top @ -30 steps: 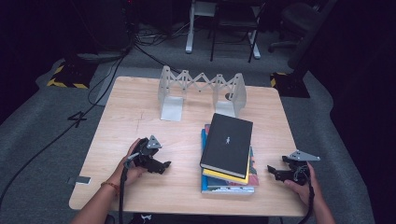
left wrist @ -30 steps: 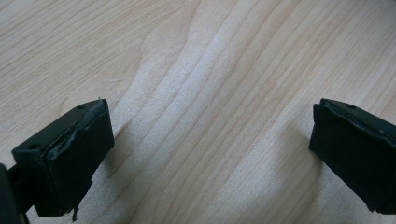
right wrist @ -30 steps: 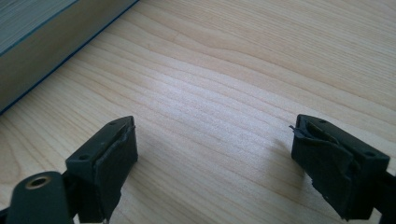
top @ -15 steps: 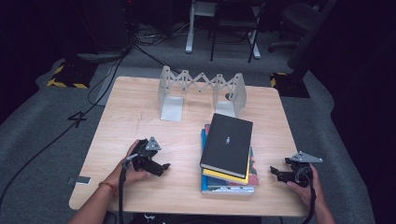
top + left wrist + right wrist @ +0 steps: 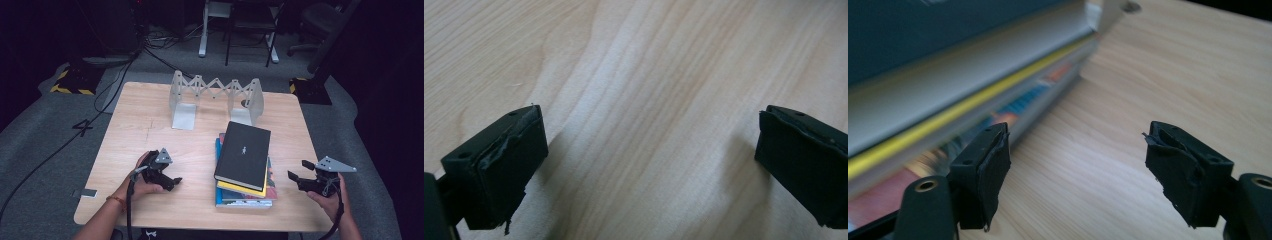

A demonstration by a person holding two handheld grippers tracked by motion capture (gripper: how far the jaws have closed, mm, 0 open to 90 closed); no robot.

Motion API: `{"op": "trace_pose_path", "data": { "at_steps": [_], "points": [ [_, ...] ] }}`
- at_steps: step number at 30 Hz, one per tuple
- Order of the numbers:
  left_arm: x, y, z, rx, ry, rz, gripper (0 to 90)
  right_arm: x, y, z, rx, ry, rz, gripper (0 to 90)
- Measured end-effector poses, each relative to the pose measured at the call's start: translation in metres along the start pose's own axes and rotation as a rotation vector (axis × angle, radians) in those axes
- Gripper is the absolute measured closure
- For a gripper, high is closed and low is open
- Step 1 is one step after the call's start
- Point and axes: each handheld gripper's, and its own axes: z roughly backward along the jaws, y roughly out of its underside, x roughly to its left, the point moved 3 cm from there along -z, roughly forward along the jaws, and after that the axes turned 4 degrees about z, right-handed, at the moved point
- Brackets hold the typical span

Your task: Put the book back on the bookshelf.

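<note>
A stack of books (image 5: 243, 192) lies right of the table's middle, with a black book (image 5: 243, 152) on top. In the right gripper view the stack (image 5: 948, 95) shows a yellow edge and sits just left of the jaws. My right gripper (image 5: 298, 170) hovers off the table beside the stack's right side, pointing at it. It is open (image 5: 1075, 170); its jaws have just been closing a little, and nothing is between them. My left gripper (image 5: 172, 182) rests low near the front left, open (image 5: 649, 165) over bare wood.
A white folding book rack (image 5: 215, 92) stands at the back of the wooden table (image 5: 145, 125). Cables and chair legs lie on the dark floor beyond. The right gripper is close to the table's right front corner.
My right gripper has risen off the table beside the book stack and its jaws have narrowed slightly. The left gripper and the books have not moved.
</note>
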Motion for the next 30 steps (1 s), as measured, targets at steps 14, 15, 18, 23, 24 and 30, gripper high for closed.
{"op": "trace_pose_path", "data": {
  "at_steps": [14,15,18,23,24,30],
  "points": [
    [-0.001,0.000,0.000,0.000,0.001,0.001,0.5,0.054,-0.068,-0.008,-0.070,-0.137,0.123,23.3],
    [-0.001,0.000,0.000,0.000,0.002,0.001,0.5,0.058,-0.072,-0.014,-0.039,-0.136,0.138,21.3],
    [0.000,0.000,0.000,0.000,0.002,0.005,0.9,0.059,-0.075,-0.020,-0.025,-0.153,0.127,20.8],
    [0.000,-0.003,-0.001,-0.001,-0.015,0.023,4.2,0.057,-0.068,-0.037,0.043,-0.187,0.087,17.6],
    [0.001,-0.003,-0.001,-0.007,-0.018,0.026,4.2,0.058,-0.066,-0.041,0.061,-0.192,0.092,17.1],
    [-0.002,-0.009,-0.002,-0.020,-0.025,0.000,16.1,0.062,-0.067,-0.056,0.070,-0.235,0.070,9.1]
  ]
}}
